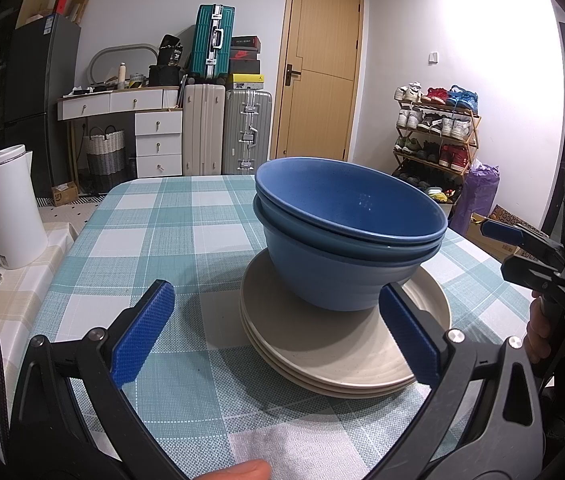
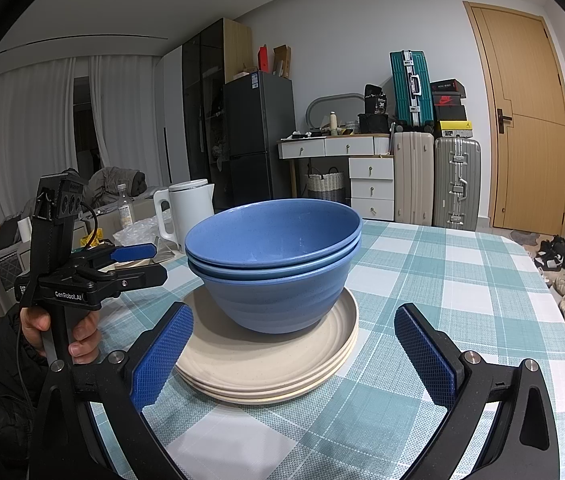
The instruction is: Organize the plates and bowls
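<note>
Even indoor light, sharp focus. Glare blows out wall (image 1: pixel 494 40) right of door (image 1: pixel 318 68). Soft shadow left of plates (image 1: pixel 322 352). Fisheye bending, black vignette corners.

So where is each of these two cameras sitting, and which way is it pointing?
Left wrist: rides the left gripper, looking across the checked tablecloth at nested blue bowls on stacked cream plates; its blue-padded fingers show open, the right gripper at the edge.
Right wrist: rides the right gripper, facing the same stack, fingers open; the left gripper and a hand show.
Shared: bowls, plates, white kettle, wooden door.
</note>
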